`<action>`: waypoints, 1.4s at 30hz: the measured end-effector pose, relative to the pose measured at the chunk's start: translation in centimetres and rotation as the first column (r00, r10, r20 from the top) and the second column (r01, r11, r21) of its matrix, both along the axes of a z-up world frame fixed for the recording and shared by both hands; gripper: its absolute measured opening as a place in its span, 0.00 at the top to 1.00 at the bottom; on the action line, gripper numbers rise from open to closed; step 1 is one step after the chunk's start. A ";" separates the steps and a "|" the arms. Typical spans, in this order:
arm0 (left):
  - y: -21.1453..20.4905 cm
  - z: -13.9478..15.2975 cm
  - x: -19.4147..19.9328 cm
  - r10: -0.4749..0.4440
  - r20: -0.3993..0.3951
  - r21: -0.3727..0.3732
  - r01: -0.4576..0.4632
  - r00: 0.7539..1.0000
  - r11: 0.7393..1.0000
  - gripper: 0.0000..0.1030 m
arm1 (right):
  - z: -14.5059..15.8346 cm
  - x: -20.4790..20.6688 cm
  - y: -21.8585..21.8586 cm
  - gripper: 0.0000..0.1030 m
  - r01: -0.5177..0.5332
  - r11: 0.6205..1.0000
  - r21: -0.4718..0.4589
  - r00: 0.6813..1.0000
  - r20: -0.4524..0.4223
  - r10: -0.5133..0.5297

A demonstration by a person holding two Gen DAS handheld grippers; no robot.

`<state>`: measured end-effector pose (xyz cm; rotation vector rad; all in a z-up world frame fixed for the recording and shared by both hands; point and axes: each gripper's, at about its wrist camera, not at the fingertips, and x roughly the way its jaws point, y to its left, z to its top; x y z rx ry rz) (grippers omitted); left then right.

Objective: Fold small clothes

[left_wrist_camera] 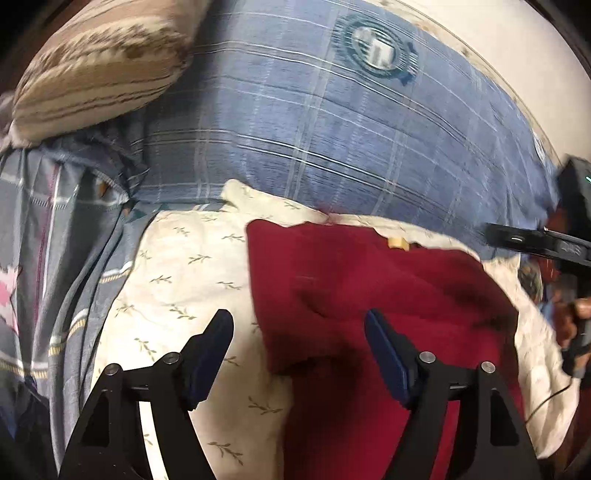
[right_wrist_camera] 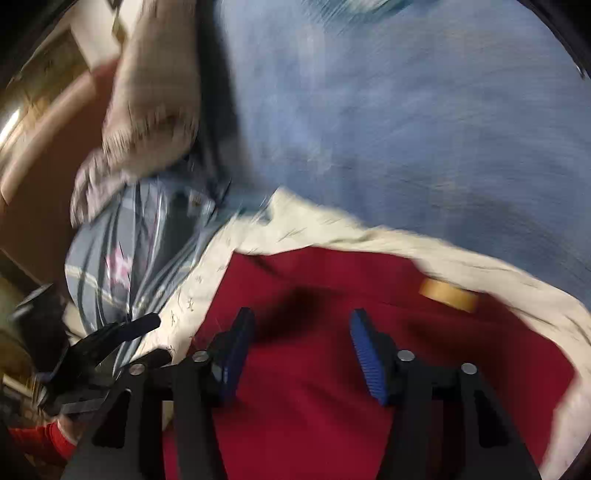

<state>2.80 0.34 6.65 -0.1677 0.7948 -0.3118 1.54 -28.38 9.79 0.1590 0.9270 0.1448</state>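
Left wrist: left gripper wide over red cloth; right gripper wide, both empty.

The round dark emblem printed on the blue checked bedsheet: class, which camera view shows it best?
The left wrist view: the round dark emblem on the blue checked bedsheet lies whole, only slightly blurred. The right wrist view catches just its smeared lower edge at the top.

Open blue bedsheet; pillow far left.
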 end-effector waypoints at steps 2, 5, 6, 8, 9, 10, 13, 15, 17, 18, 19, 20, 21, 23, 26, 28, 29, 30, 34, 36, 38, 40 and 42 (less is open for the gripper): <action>-0.6 0.1 0.3 -0.022 0.015 -0.004 0.022 1.000 1.000 0.29 | 1.1 -3.7 -3.1 0.31 0.120 0.985 -0.127 0.992 0.047 -0.115; -0.9 -0.5 2.4 -0.011 -0.039 -0.021 0.010 0.999 1.000 0.29 | 0.4 -8.2 -6.7 0.31 0.224 0.940 -0.259 0.975 0.055 -0.217; -0.9 -0.9 3.3 0.000 -0.058 -0.035 -0.002 0.998 0.999 0.29 | -0.7 -9.4 -7.7 0.30 0.235 0.930 -0.282 0.971 0.026 -0.238; -1.1 -1.6 4.9 0.023 -0.093 -0.044 -0.027 0.995 0.999 0.29 | -2.3 -10.2 -8.4 0.31 0.214 0.926 -0.311 0.972 -0.022 -0.232; -1.2 -1.9 5.5 0.027 -0.100 -0.040 -0.031 0.995 0.999 0.29 | -3.3 -10.4 -8.3 0.31 0.194 0.920 -0.340 0.975 -0.040 -0.220; -1.4 -2.3 6.0 0.028 -0.098 -0.027 -0.031 0.995 0.999 0.29 | -4.3 -10.2 -7.9 0.34 0.173 0.907 -0.385 0.977 -0.051 -0.208; -1.9 -3.2 6.6 0.041 -0.100 0.013 -0.040 0.994 0.999 0.29 | -6.1 -9.1 -7.1 0.59 0.200 0.887 -0.417 0.972 -0.030 -0.233; -2.5 -3.4 6.5 0.027 -0.107 0.026 -0.024 0.994 0.999 0.29 | -6.2 -8.6 -7.9 0.75 0.266 0.882 -0.388 0.957 -0.003 -0.290; -3.0 -3.6 6.5 0.026 -0.100 0.042 -0.022 0.995 0.999 0.29 | -5.7 -9.3 -8.6 0.78 0.317 0.877 -0.360 0.943 0.024 -0.331; -3.3 -3.6 6.4 0.021 -0.099 0.046 -0.017 0.995 0.999 0.29 | -5.6 -10.0 -8.8 0.78 0.339 0.873 -0.351 0.936 0.036 -0.349; -3.6 -3.7 6.5 0.013 -0.103 0.048 -0.008 0.995 0.999 0.29 | -5.8 -10.8 -9.2 0.78 0.365 0.864 -0.347 0.926 0.036 -0.377; -3.9 -3.8 6.4 0.011 -0.106 0.055 -0.006 0.994 0.998 0.29 | -6.5 -11.4 -9.5 0.78 0.382 0.855 -0.351 0.915 0.014 -0.402; -3.9 -3.9 6.3 0.013 -0.106 0.066 -0.006 0.994 0.998 0.29 | -7.4 -11.7 -9.7 0.78 0.368 0.860 -0.354 0.915 -0.024 -0.402; -4.0 -3.8 6.1 0.015 -0.098 0.084 -0.007 0.995 0.996 0.29 | -7.9 -12.8 -9.6 0.75 0.351 0.875 -0.335 0.921 -0.048 -0.387; -3.2 -3.1 5.7 0.035 -0.090 0.041 -0.031 0.995 0.999 0.29 | -4.8 -14.8 -9.6 0.53 0.394 0.876 -0.277 0.914 0.016 -0.406; -2.6 -2.5 5.6 0.054 -0.069 0.011 -0.054 0.996 0.998 0.29 | -2.1 -15.8 -9.8 0.42 0.435 0.875 -0.212 0.901 0.109 -0.421; -2.3 -2.4 5.6 0.066 -0.060 0.006 -0.066 0.996 0.998 0.29 | -1.1 -15.6 -9.9 0.41 0.445 0.877 -0.180 0.894 0.142 -0.424; -2.3 -2.5 5.6 0.070 -0.061 0.010 -0.070 0.996 0.998 0.29 | -0.7 -15.0 -9.9 0.41 0.444 0.882 -0.160 0.894 0.153 -0.422; -2.3 -4.0 6.4 0.076 -0.111 0.046 -0.071 0.991 0.996 0.29 | -2.2 -9.4 -9.2 0.62 0.400 0.893 -0.206 0.915 0.132 -0.380; -2.4 -4.6 7.0 0.069 -0.121 0.060 -0.062 0.990 0.996 0.28 | -4.5 -7.1 -10.0 0.69 0.415 0.884 -0.214 0.910 0.100 -0.403; -2.3 -4.9 7.5 0.073 -0.141 0.055 -0.066 0.987 0.996 0.27 | -7.6 -5.0 -11.5 0.69 0.457 0.848 -0.269 0.883 0.019 -0.470; -2.1 -4.9 7.7 0.074 -0.147 0.041 -0.069 0.986 0.997 0.29 | -9.5 -4.5 -13.1 0.71 0.484 0.835 -0.262 0.862 -0.024 -0.507; -2.2 -4.5 7.8 0.073 -0.130 0.050 -0.067 0.989 0.996 0.29 | -8.1 -5.7 -12.9 0.67 0.498 0.840 -0.213 0.860 -0.002 -0.510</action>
